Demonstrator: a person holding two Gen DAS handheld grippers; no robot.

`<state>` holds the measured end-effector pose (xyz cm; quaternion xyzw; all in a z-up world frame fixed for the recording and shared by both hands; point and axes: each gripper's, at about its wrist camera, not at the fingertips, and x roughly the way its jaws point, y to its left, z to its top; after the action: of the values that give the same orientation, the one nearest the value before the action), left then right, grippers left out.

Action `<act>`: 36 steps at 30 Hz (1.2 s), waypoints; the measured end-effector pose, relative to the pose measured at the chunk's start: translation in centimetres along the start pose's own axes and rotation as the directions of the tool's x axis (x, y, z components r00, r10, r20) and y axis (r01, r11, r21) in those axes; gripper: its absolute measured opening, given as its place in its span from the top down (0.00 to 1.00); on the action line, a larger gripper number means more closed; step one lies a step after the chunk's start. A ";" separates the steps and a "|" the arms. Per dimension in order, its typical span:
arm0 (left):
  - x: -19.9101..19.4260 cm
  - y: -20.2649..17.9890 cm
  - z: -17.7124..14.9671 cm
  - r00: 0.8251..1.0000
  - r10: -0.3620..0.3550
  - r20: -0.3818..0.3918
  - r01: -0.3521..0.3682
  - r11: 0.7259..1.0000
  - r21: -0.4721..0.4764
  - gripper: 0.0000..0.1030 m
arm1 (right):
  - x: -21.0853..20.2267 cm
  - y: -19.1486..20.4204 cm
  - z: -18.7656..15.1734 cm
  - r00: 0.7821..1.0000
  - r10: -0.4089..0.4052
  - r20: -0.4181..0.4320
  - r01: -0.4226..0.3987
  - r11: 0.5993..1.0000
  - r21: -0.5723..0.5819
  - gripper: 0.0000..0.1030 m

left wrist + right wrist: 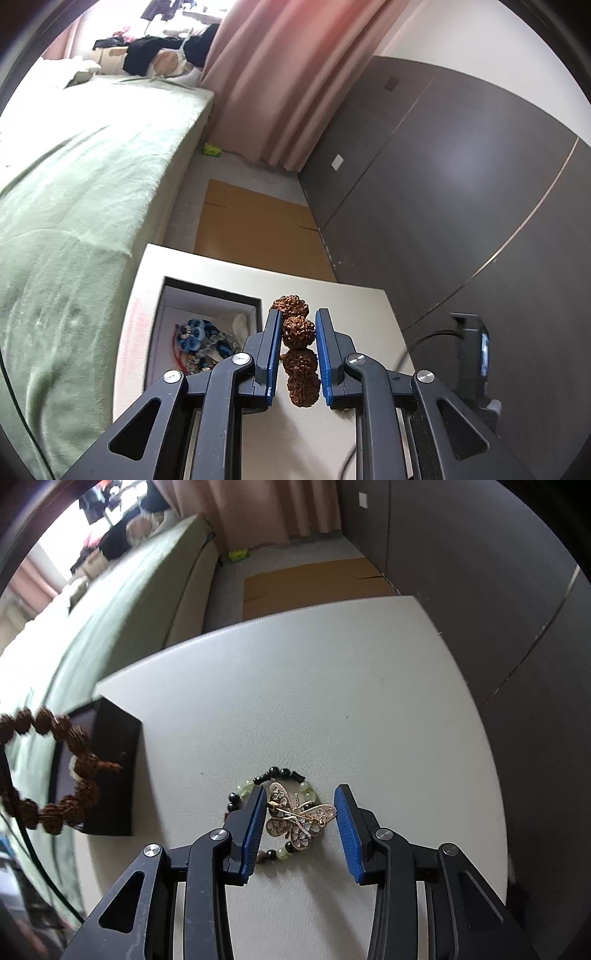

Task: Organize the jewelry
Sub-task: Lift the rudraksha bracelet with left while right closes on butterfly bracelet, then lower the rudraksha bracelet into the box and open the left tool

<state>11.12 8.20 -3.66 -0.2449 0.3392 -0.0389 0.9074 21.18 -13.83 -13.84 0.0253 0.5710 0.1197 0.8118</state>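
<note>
My left gripper (298, 320) is shut on a bracelet of rough brown beads (298, 332), holding it in the air over the white table (354, 306). The same bracelet (72, 734) hangs as a loop at the left of the right wrist view. Just left of it stands a black jewelry box (210, 295) with a pale lining, holding blue beaded pieces (195, 338). My right gripper (301, 790) points down with a gold butterfly brooch (295, 819) between its pads, wing tips touching both. Under the brooch a bracelet of green and black beads (280, 773) lies on the table (332, 683).
The box (114, 760) sits near the table's left edge. A bed with a green cover (74, 192) runs along the left. Flat cardboard (251, 221) lies on the floor beyond the table. Dark wardrobe panels (461, 184) stand close on the right, a pink curtain (280, 74) behind.
</note>
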 end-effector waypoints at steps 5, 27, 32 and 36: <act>-1.3 1.4 0.5 0.999 0.014 0.034 -0.013 1.000 -0.029 0.82 | -2.1 -0.1 -0.5 0.996 0.075 0.047 -0.076 0.997 0.030 0.62; 2.2 6.3 1.0 0.986 0.146 -0.085 -0.158 0.975 -0.155 0.71 | -1.6 2.9 0.8 0.989 0.134 0.062 -0.135 0.991 0.013 0.62; 0.1 6.8 1.0 0.989 0.144 -0.019 -0.145 0.973 -0.182 0.43 | -2.2 3.8 0.2 0.981 0.178 0.080 -0.179 0.984 0.008 0.62; -0.9 7.3 1.0 0.991 0.134 -0.007 -0.132 0.971 -0.200 0.43 | -3.1 5.3 -0.1 0.966 0.236 0.107 -0.236 0.972 -0.011 0.62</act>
<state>10.41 15.26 -5.91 -0.3118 0.3540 0.0572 0.8799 19.23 -9.35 -10.05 0.1003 0.5195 0.2131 0.8214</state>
